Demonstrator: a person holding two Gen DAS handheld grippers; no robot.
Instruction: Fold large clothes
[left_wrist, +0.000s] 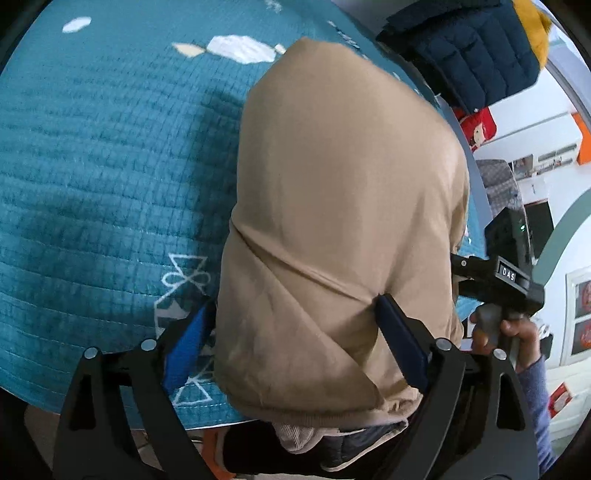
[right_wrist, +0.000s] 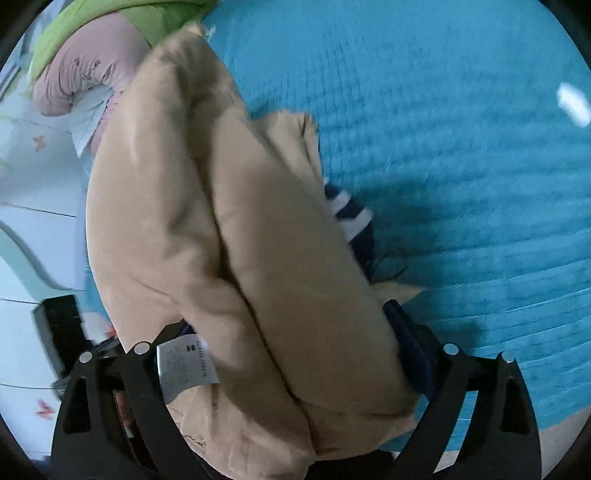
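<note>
The tan jacket hides much of the teal quilt and its own lower hem runs off the frame bottom. The left gripper and right gripper are each clamped on its bunched near edge. Its long axis runs up-frame, leaning upper left in the right view, beside a white care label.

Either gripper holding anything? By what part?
Both hold the tan garment. Left gripper clamps a bunched fold near its ribbed hem. Right gripper clamps a thick stack of folded layers near the care label.
</note>
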